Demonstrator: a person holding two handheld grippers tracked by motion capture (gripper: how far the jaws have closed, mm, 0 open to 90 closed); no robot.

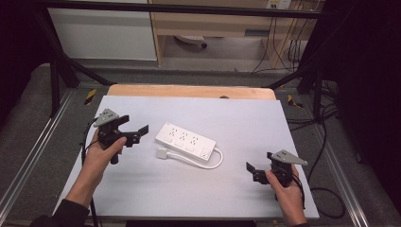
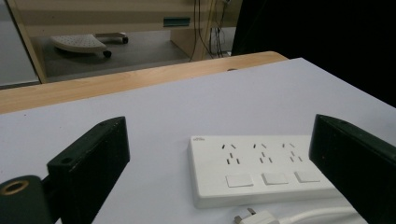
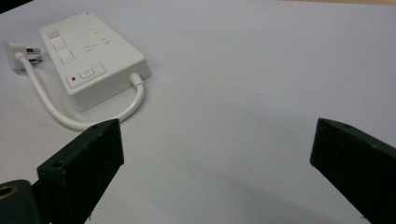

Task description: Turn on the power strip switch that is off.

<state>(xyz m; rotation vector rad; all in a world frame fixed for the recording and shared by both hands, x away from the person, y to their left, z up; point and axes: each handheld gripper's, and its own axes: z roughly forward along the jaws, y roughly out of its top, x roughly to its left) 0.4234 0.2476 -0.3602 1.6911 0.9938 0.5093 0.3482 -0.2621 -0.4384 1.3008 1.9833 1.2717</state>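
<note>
Left gripper (image 1: 135, 128): black, blocky jaws spread wide, nothing held; just left of strip.
Power strip (image 1: 185, 140): white glossy plastic slab, mid-table on matte white sheet (image 1: 236, 113); short round cord (image 1: 213, 163) loops to plug (image 1: 162, 153).
Right gripper (image 1: 250, 171): jaws apart, empty, near cord.

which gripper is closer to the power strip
The left gripper: its open jaws sit just beside the power strip, while the right gripper hangs farther off.
</note>
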